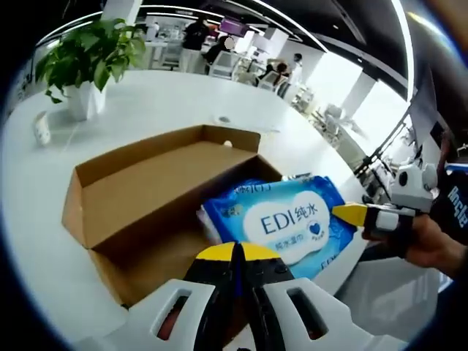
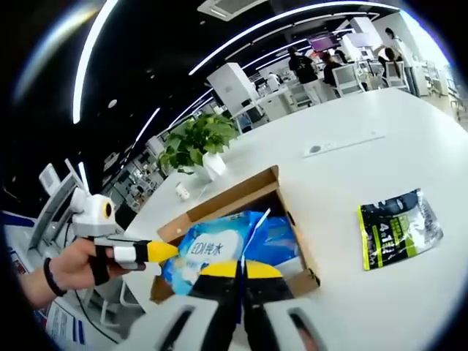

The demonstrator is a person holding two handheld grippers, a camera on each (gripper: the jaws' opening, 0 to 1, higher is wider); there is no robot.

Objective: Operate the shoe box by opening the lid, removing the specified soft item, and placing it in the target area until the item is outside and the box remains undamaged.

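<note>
One open shoe box (image 2: 219,201), one blue wipes pack (image 1: 292,219) inside, one dark packet (image 2: 398,227) nearby, both grippers' fingers clenched, empty.

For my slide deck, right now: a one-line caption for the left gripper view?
Blue wipes pack lying over the open cardboard box's edge, both yellow-tipped grippers close by.
</note>
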